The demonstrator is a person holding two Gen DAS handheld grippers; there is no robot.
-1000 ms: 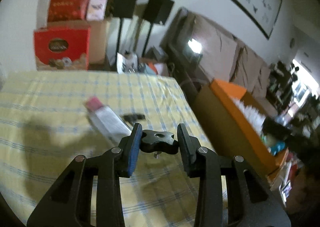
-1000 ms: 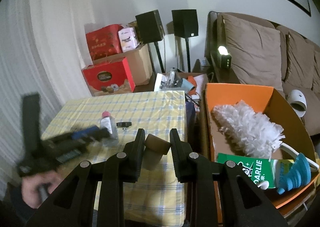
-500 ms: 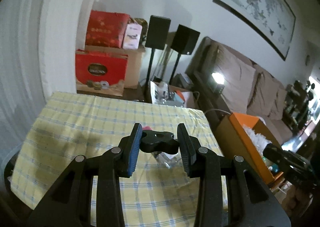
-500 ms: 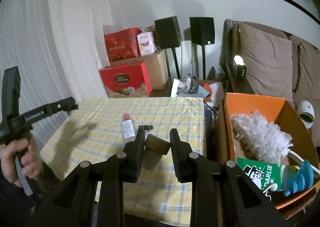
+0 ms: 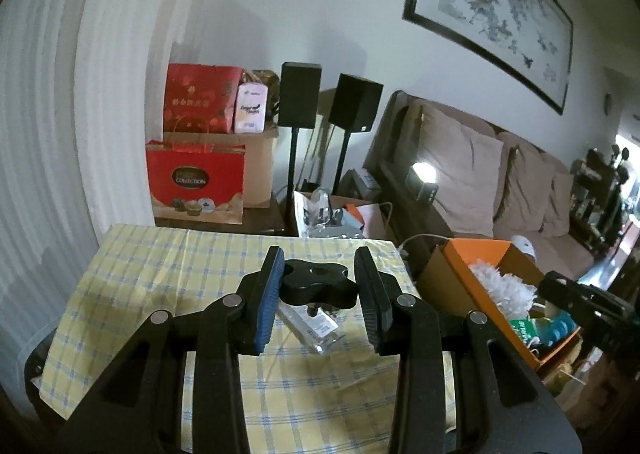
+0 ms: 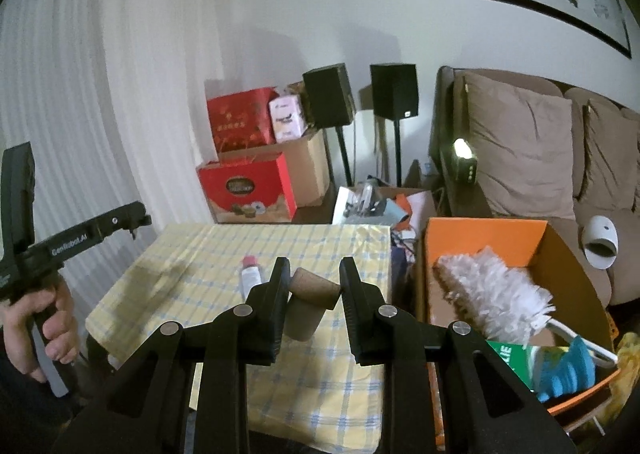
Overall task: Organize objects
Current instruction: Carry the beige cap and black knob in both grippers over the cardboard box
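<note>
**Both grippers loaded above the checked table; orange box part filled**

Left gripper [image 5: 318, 286]: jaws partly closed, pads pressed on either side of a black star-shaped knob [image 5: 318, 288] whose short threaded stud points down. Held clear above the table [image 5: 152, 266].

Right gripper [image 6: 311, 288]: jaws narrowly set, clamped on a brown cardboard tube [image 6: 308, 304] that tilts between the pads, its lower end hanging below them. Also held above the table, near its right edge.

Left hand [image 6: 38, 328]: seen in the right wrist view at the far left, wrapped round the handle of the left gripper.

Orange box [image 6: 486, 232]: open-topped, standing just beside the table's right edge. Contents: a white fluffy duster [image 6: 494, 296] lying diagonally, a green-and-white carton [image 6: 510, 354] at the near end, and a blue ribbed item [image 6: 568, 368] beside the carton.

Table surface: yellow cloth with blue check. One small clear bottle with a pink cap [image 6: 251, 276] lies on it, well apart from the box, partly hidden behind the left gripper's knob in the left wrist view.

Surroundings, beyond the table: red gift bag [image 5: 196, 183] in front of a brown cardboard box, with a second red bag and a pink-white pack on top; two black speakers on stands [image 5: 300, 95]; a low open box of mixed clutter; a brown sofa with cushions [image 6: 520, 149]; a framed picture on the wall [image 5: 490, 9].
</note>
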